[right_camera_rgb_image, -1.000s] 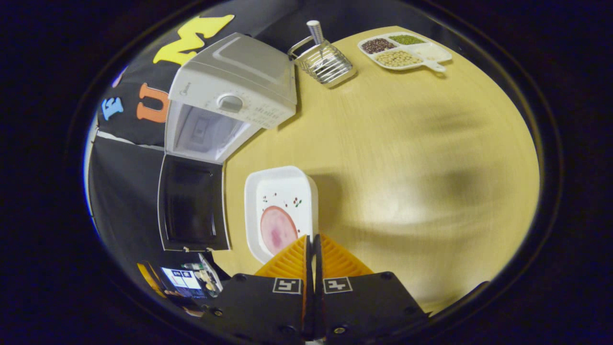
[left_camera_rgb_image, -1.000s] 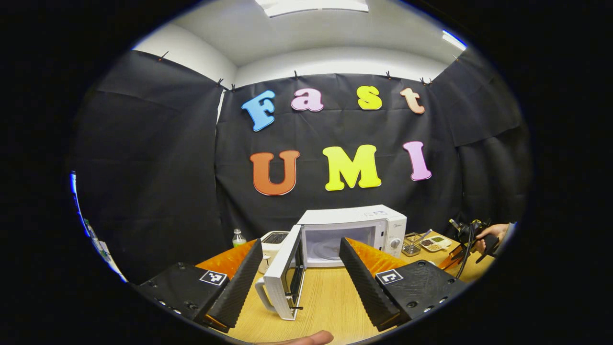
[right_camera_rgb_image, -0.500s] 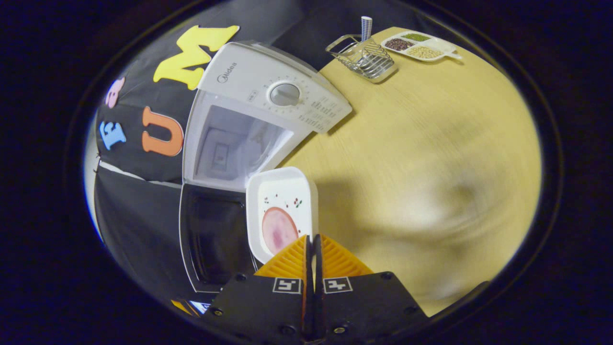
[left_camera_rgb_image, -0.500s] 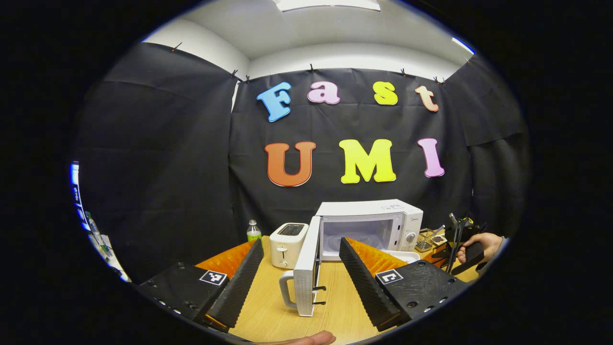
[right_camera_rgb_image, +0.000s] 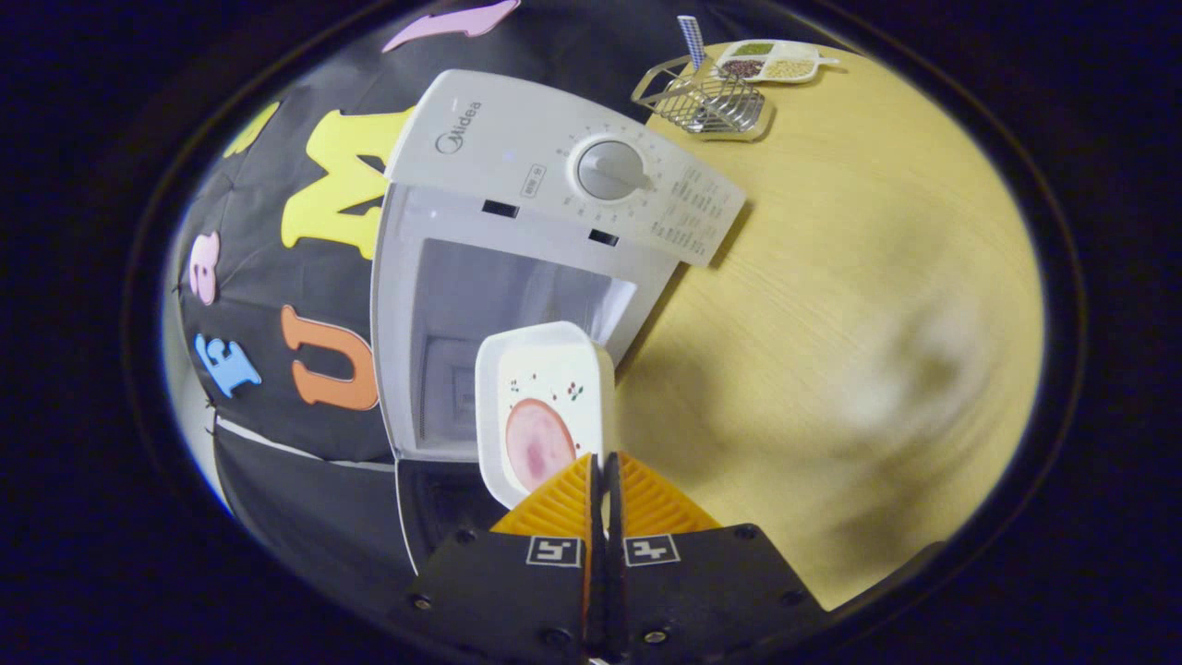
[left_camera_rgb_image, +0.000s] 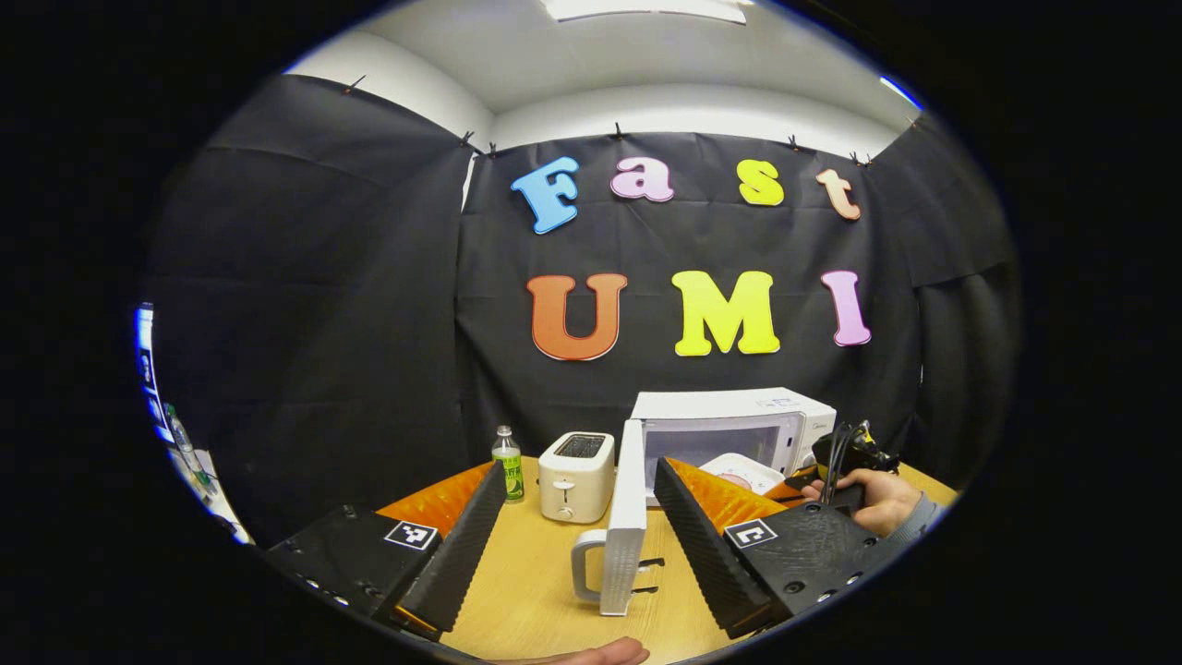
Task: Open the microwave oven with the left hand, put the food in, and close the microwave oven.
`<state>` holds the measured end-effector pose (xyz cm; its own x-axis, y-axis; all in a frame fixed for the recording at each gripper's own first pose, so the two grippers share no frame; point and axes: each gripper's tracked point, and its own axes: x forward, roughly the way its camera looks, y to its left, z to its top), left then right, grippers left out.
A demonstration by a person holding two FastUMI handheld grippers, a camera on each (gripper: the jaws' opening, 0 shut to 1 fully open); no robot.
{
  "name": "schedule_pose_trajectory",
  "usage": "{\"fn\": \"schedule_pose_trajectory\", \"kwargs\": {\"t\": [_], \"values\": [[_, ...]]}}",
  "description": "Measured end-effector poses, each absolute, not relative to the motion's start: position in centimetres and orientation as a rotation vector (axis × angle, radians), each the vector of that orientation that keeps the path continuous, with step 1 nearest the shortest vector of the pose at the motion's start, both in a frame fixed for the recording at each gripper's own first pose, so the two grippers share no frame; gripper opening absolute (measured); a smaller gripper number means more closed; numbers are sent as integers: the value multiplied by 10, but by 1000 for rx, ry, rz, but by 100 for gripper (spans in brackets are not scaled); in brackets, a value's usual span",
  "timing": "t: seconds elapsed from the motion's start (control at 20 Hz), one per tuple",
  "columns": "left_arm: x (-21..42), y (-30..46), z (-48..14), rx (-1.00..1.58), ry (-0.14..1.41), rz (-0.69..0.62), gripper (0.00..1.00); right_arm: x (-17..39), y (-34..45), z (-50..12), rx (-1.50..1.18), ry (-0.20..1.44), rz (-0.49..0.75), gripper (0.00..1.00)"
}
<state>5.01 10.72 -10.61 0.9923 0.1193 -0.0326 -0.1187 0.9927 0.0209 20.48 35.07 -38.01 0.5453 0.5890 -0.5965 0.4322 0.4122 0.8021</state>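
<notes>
Light wood-grain table (right_camera_rgb_image: 831,305) across right half of right gripper view; lower centre of left gripper view.
White microwave (left_camera_rgb_image: 739,429) on table, right of centre, door (left_camera_rgb_image: 626,517) swung open.
White toaster (left_camera_rgb_image: 575,477) just left of microwave.
Green-labelled bottle (left_camera_rgb_image: 506,462) left of toaster.
Wire rack (right_camera_rgb_image: 706,97) at top of right gripper view; divided tray of beans (right_camera_rgb_image: 771,63) beside it.

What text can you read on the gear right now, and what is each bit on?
"Midea": on the microwave front panel, above the open cavity.
Scale around the dial and the print beside it: too small to read.
Label on the bottle: too small to read.
The dish pinched in the right gripper: small painted decoration, no words.
</notes>
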Motion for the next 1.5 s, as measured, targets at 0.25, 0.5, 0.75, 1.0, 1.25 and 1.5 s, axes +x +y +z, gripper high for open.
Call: {"fn": "schedule_pose_trajectory", "kwargs": {"t": [0.25, 0.5, 0.75, 1.0, 1.25, 1.5], "values": [[60, 114, -104, 7, 39, 122, 96, 255, 387, -391, 1323, 884, -17, 4], [70, 120, -113, 16, 64, 113, 97, 308, 413, -402, 1342, 703, -78, 0], [78, 128, -125, 27, 96, 123, 96, 353, 410, -421, 1282, 537, -173, 4], [88, 131, -136, 29, 130, 129, 97, 363, 425, -437, 1236, 552, -152, 5], [86, 129, -133, 18, 124, 115, 97, 365, 428, -437, 1204, 518, -138, 10], [75, 127, -127, -41, 122, 104, 97, 361, 429, -435, 1061, 514, -94, 18]]}}
